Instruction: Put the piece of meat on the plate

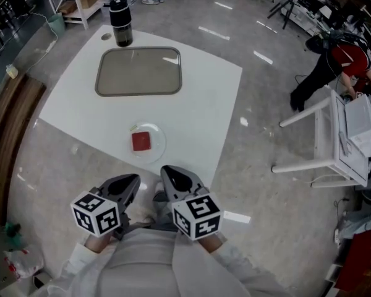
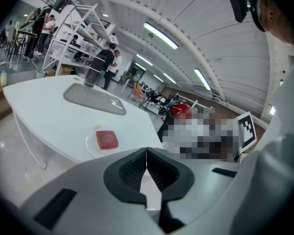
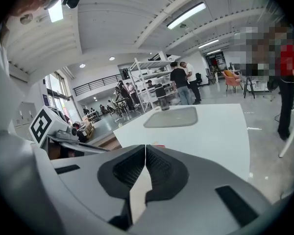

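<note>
A red square piece of meat lies on a small white plate near the front edge of the white table. The left gripper view shows the same meat on its plate. My left gripper and right gripper are held close to my body, short of the table's edge and apart from the plate. Both are shut with nothing between their jaws. In the gripper views the jaws of the left gripper and the right gripper meet along a closed seam.
A grey tray lies at the far side of the table, and a black bottle stands behind it. A white table stands at the right on the shiny floor, with a person in red bent beside it. Shelving stands at the back.
</note>
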A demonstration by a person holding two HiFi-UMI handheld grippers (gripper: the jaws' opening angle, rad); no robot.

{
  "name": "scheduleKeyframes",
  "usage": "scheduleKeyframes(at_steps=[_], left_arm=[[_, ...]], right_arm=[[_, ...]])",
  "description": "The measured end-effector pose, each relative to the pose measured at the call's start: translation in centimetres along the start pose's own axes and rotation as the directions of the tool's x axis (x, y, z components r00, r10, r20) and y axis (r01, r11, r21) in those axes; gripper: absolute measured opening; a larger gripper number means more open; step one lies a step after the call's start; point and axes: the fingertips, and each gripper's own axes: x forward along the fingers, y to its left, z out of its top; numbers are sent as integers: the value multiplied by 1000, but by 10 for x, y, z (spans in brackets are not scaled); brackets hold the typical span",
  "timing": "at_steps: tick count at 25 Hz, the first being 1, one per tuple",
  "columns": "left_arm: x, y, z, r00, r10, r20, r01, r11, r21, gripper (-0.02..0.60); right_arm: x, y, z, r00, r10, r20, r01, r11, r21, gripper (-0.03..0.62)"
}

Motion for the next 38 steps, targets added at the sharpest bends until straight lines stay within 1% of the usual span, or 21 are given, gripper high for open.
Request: scheduleKeyframes(at_steps=[4, 9, 12, 16, 23, 28, 32, 38], left_arm=[[15, 9, 9, 1000, 23, 11, -22, 999, -36, 9], [30, 15, 10, 999, 39, 20, -38, 997, -64, 9], [35, 17, 6, 999, 46, 6, -45, 996, -82, 9], [36, 19, 1, 998, 55, -13, -56, 995, -77, 9], [32, 33, 2, 997, 67, -25, -69, 993, -95, 9], [28, 34, 1, 998, 33, -51, -37, 996, -80, 9], [27, 43, 0, 998, 35, -59, -41, 994, -104, 9], [28, 59, -7, 994, 51, -100, -65, 989, -134, 9]], right_arm=[[12, -14, 5, 999, 27, -25, -27, 1000, -9, 15], [22, -28, 5, 998, 46, -52, -48, 999, -23, 15], [23, -33, 0, 996, 51, -73, -53, 998, -15, 15], [24, -32, -4, 995, 62, -82, -63, 998, -14, 15], [32, -34, -7, 996, 40, -86, -39, 999, 15, 15], [35, -34, -9, 996, 13, -92, -9, 999, 46, 15], [41, -31, -13, 994, 7, -106, -1, 998, 58, 15], [53, -29, -22, 990, -1, -141, 11, 997, 73, 15]])
